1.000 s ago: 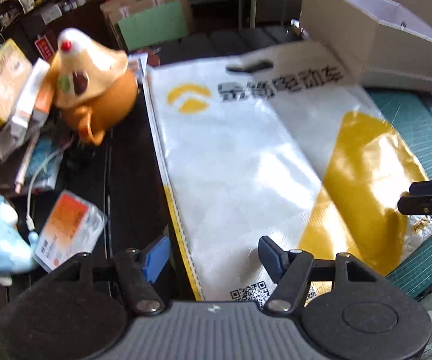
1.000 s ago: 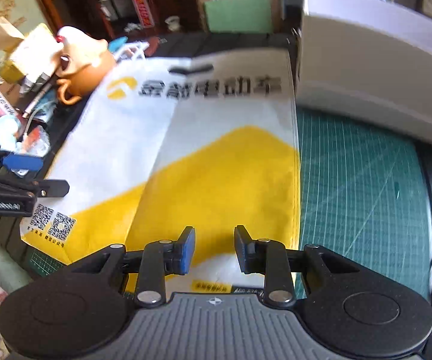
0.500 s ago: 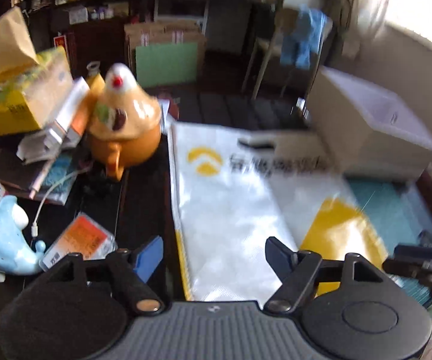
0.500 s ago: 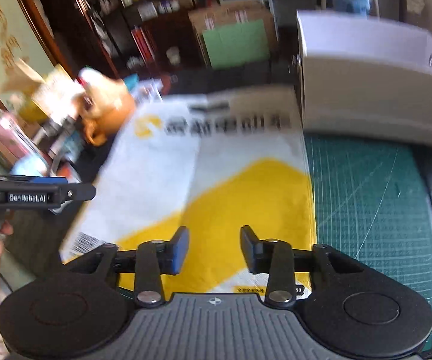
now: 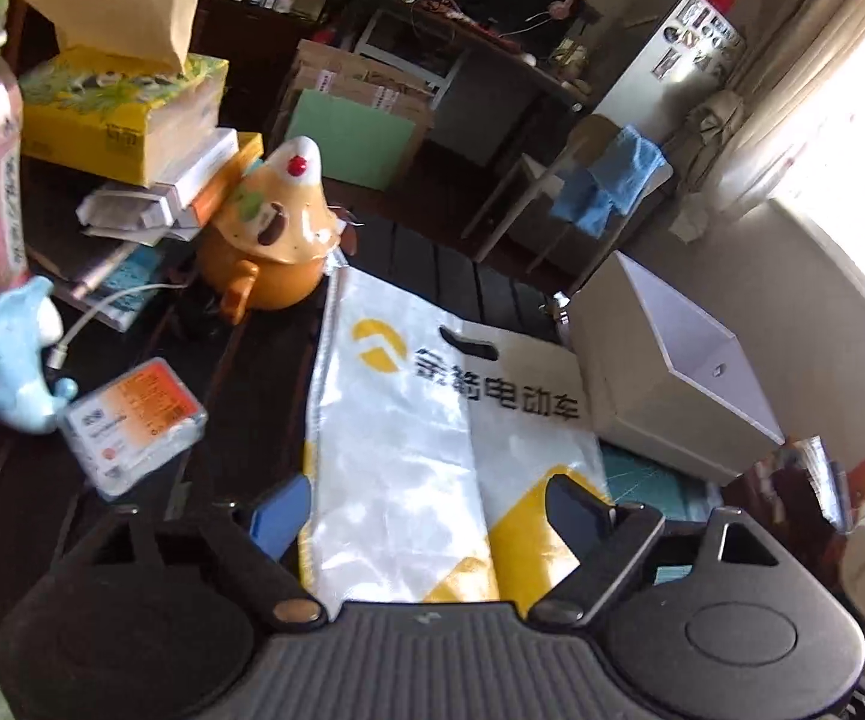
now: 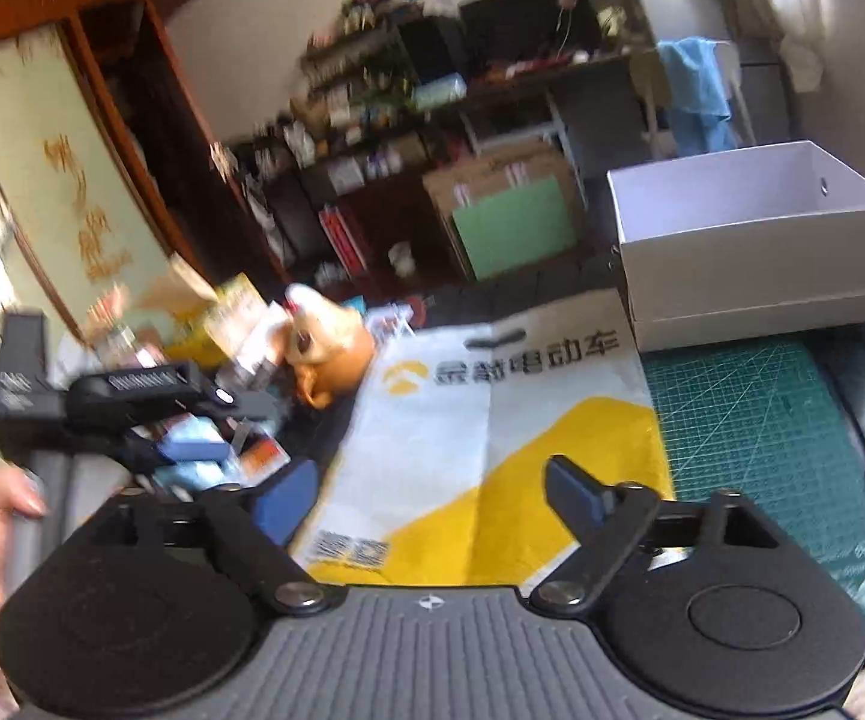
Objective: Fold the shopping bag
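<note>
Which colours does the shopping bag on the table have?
The shopping bag is white with yellow areas and dark lettering, clearest in the right wrist view.

Dark table (image 5: 264,372) — bag (image 5: 432,450), mat (image 6: 756,420), box (image 6: 750,276)

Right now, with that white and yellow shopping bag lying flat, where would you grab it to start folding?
Probably the near bottom edge of the shopping bag, coming in low from the person's side. It lies flat with that hem closest, while a white box crowds the handle end. Both the left gripper and right gripper hang above it, jaws open.
</note>
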Available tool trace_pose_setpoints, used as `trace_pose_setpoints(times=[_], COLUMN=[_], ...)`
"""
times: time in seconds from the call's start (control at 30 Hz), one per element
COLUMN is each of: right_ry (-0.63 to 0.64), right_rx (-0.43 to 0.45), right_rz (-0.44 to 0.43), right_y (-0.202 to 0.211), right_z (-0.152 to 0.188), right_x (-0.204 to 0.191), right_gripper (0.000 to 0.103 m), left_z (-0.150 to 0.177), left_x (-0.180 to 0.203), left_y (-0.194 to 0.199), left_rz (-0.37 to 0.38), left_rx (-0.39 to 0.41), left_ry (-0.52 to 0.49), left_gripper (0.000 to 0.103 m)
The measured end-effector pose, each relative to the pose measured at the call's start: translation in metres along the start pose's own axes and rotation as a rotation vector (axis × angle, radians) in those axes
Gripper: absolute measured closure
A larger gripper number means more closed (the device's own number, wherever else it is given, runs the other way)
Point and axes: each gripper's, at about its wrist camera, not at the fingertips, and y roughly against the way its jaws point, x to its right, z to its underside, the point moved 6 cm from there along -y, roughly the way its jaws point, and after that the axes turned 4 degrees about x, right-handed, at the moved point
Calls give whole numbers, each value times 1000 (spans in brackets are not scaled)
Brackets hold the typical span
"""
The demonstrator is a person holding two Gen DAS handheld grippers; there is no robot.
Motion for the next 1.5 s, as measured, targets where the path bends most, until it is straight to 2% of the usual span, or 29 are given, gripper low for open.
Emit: trace_pose_setpoints(times=[0.1,0.13,0.27,0.33,0.37,0.5,0.63,0.7,0.77,0.8,0.83,0.87,1.07,1.2,1.27,1.4,1.43,1.47,1.5], right_ry=[-122,-135,-161,-176,-178,-182,-205,-206,-207,-209,-210,-215,-249,-253,-244,-205,-193,-180,-162], right_rx=[-69,-84,-106,-112,-114,-122,-124,-128,-133,-133,-132,-132,-134,-127,-127,-155,-162,-169,-187], right_rz=[-40,-43,-40,-42,-43,-38,-50,-51,-49,-48,-47,-44,-26,-14,13,124,153,182,212], right_y=[0,0,0,-2,-2,-11,-10,-8,-8,-8,-8,-7,-5,-4,-7,-24,-30,-36,-46], right_z=[13,17,27,29,30,32,33,34,37,38,39,39,40,37,34,23,20,17,14], right_x=[8,10,14,15,15,14,15,14,14,14,15,17,27,30,32,45,49,54,60], right_gripper=[15,15,15,15,15,15,16,16,16,16,16,16,16,16,16,17,22,33,40], left_z=[-6,-7,-5,2,5,13,22,25,24,23,23,22,22,11,5,-4,-6,-7,-8], left_x=[-19,-24,-44,-50,-52,-54,-56,-57,-55,-54,-53,-51,-45,-39,-35,-23,-19,-16,-13], left_y=[-26,-34,-58,-66,-69,-78,-87,-89,-88,-87,-85,-83,-79,-62,-55,-39,-36,-33,-30], left_rz=[25,22,-88,-68,-59,-99,-81,-86,-82,-91,-99,-117,-119,-129,-124,-107,-102,-97,-91], left_rx=[-69,-88,-133,-179,-197,-237,-295,-308,-307,-302,-298,-289,-273,-192,-160,-91,-78,-66,-59], left_ry=[114,122,90,112,122,93,115,115,116,104,91,59,-8,-54,-68,-116,-133,-149,-166], left_gripper=[18,18,19,20,24,27,27,31,56,61,79,89,91,94,95,96,96,96,95])
